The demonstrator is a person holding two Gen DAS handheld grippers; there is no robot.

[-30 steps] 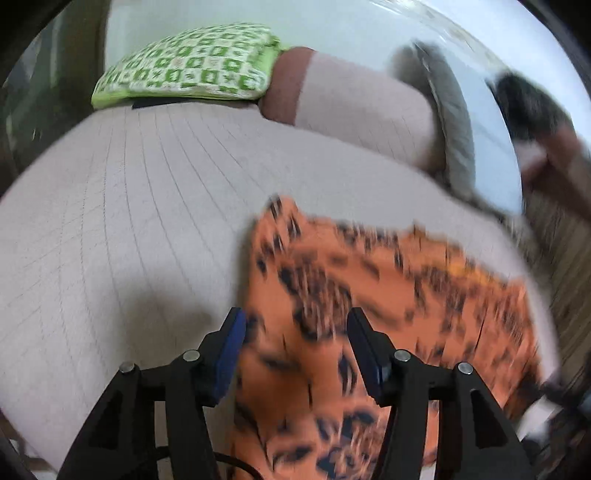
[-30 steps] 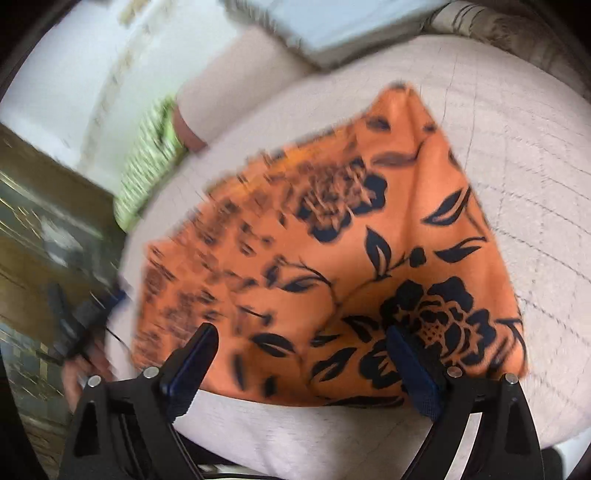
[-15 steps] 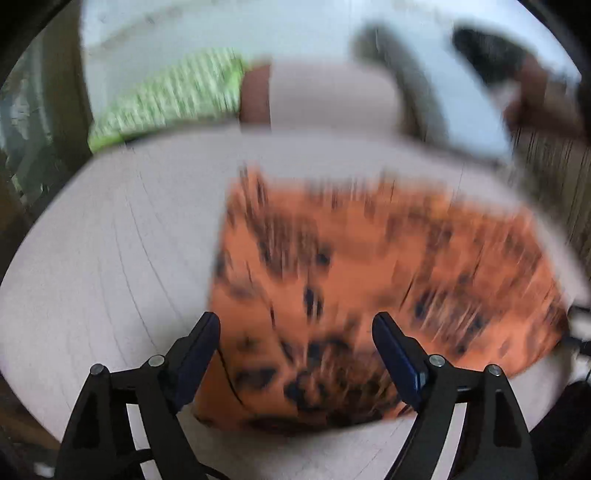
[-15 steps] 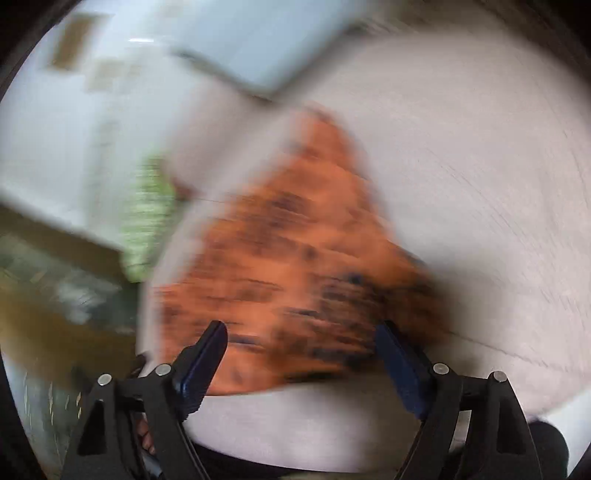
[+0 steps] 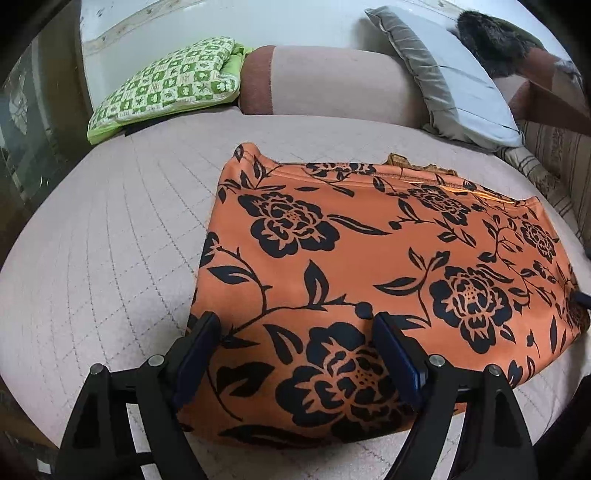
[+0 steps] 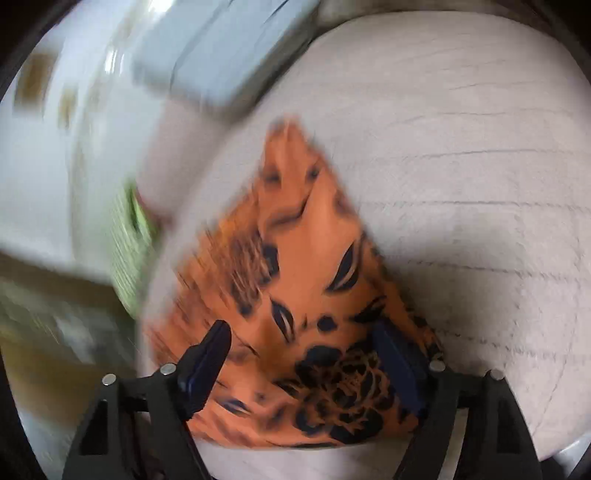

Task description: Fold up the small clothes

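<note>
Here, the orange floral garment (image 5: 369, 258) lies flat on the quilted bed (image 5: 110, 240), its long axis running crosswise; the left gripper (image 5: 295, 354) and right gripper (image 6: 306, 354) hover at its near hem, fingers wide, empty.

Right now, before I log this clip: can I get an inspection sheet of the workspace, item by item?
Surface: pale quilted bed cover, stitched grid lines.
Job's things: orange floral garment lying flat on the cover, one hemmed edge at the far side.
Clutter: green checked cushion, grey pillow, pink bolster at the far end.
Grippers: left gripper open over the garment's near edge; right gripper open over it, view blurred.
Cables: nothing seen.
Surroundings: white wall; dark furry item far right, unclear.
</note>
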